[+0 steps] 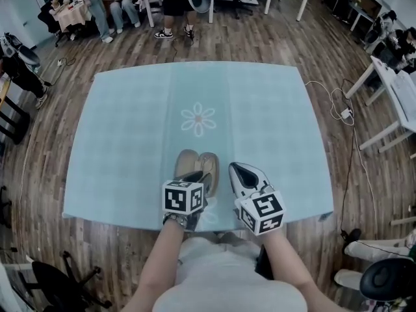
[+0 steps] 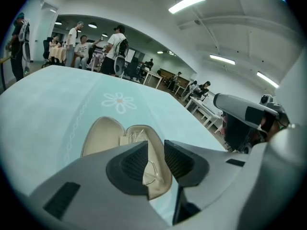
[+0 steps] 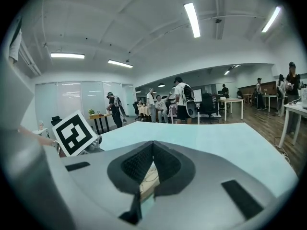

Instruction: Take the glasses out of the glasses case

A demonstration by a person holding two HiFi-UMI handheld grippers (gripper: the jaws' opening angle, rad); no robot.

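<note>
The beige glasses case lies open near the front edge of the table with the light blue cloth. In the left gripper view its lid lies flat at the left, and the thin-framed glasses rest in the right half. My left gripper hovers just over the case. Its jaws are apart, the glasses show in the gap below them, and the pads touch nothing. My right gripper is beside the case on the right, its tips meeting, with a bit of the case showing beneath.
A white daisy print marks the cloth beyond the case. People sit and stand past the table's far end. Desks and a floor cable are at the right, and a black chair stands at the near left.
</note>
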